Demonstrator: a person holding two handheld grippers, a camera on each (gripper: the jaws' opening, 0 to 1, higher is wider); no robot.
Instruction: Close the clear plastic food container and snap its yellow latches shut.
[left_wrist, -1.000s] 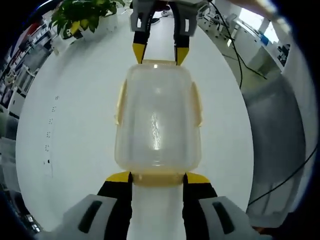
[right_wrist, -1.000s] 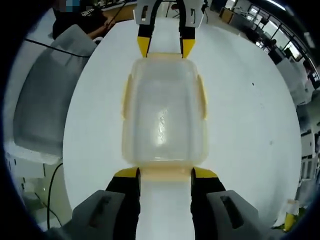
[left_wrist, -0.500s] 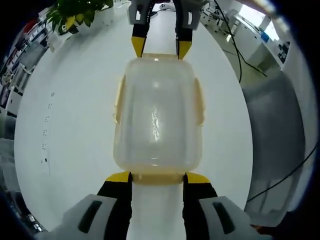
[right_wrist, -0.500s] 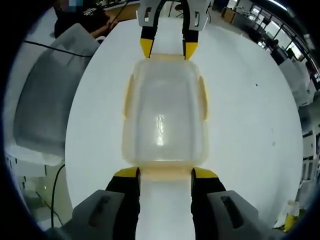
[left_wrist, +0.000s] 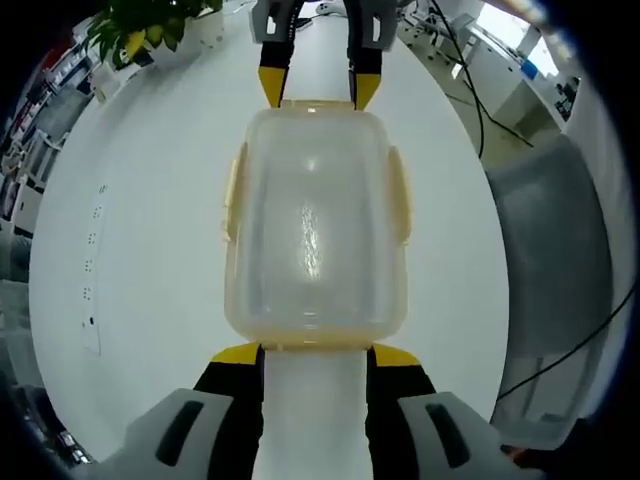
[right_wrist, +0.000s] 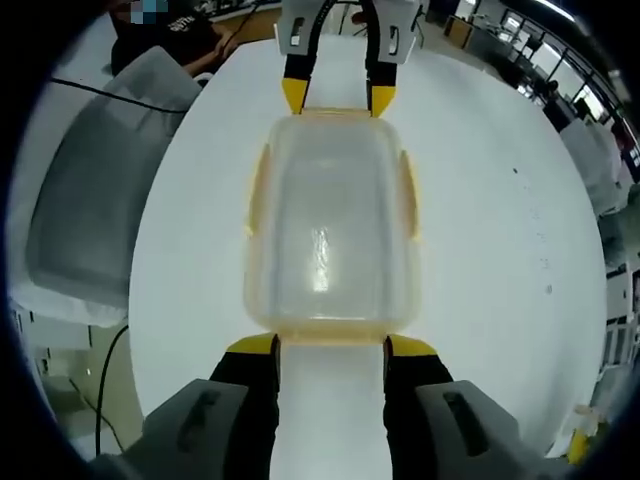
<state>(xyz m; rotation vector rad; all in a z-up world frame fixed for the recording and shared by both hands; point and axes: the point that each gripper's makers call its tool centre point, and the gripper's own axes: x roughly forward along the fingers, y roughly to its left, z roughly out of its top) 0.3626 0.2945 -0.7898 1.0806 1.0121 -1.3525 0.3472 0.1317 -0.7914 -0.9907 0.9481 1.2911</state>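
Item: clear container (left_wrist: 315, 225), lid on, lying on your white bench (left_wrist: 140, 230) between your two grippers. Left gripper (left_wrist: 315, 352) and right gripper (right_wrist: 330, 344): jaws spread, yellow tips at opposite container ends. Surroundings: potted plant (left_wrist: 150, 25), grey chair (right_wrist: 85, 190), cable (left_wrist: 470, 100), all well apart.

Since one second ago the end latch (left_wrist: 313, 345) near my left gripper (left_wrist: 314, 357) has become a much thinner yellow strip at the container (left_wrist: 315, 225) edge, so it looks folded in. In the right gripper view the near latch (right_wrist: 331, 337) under my right gripper (right_wrist: 331, 349) is also thinner than before. The far gripper tips now reach closer over the far end of the container in both views.
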